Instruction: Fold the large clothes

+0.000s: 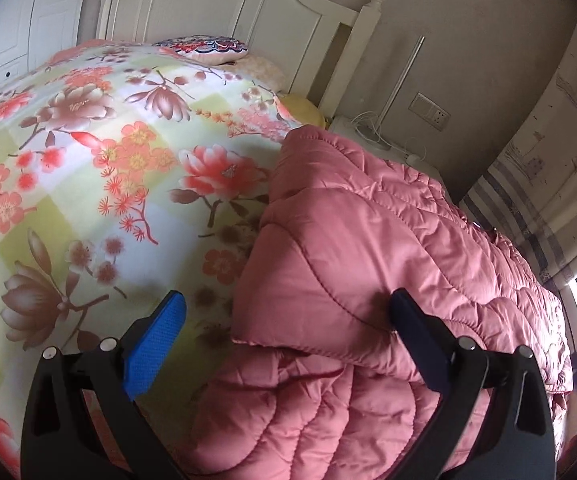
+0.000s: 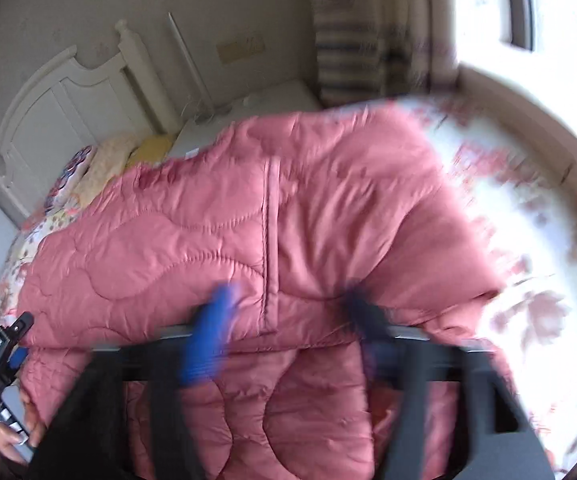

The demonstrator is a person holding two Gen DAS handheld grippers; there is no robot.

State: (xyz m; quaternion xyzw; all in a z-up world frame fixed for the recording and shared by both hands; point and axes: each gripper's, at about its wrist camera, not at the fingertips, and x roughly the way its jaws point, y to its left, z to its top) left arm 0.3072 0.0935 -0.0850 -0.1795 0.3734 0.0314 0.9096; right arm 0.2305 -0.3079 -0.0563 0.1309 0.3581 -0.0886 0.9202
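Setting: bedroom, we note a bed under a floral quilt [image 1: 100, 168], with the work laid along its window side.
Left gripper [image 1: 284, 312]: nearest item in the left wrist view; we find its jaws spread wide, gripping nothing. One blue pad [image 1: 154, 344] hangs over the floral quilt; the dark finger rests against the coat's top layer.
Right gripper [image 2: 288, 312]: blurred in its own view; we read the jaws as apart, fingers over the near edge, no cloth pinched.
Pink quilted coat [image 1: 368, 240]: already doubled, an upper layer lying on a lower one; the folded near edge sits directly ahead of both pairs of fingers.
Long axis: runs away from us toward the headboard [image 1: 248, 20].
Nearer hand: we judge both about equally close; left covers the bed-side corner, right the middle.
Beyond: pillows [image 1: 204, 46], nightstand, curtain.
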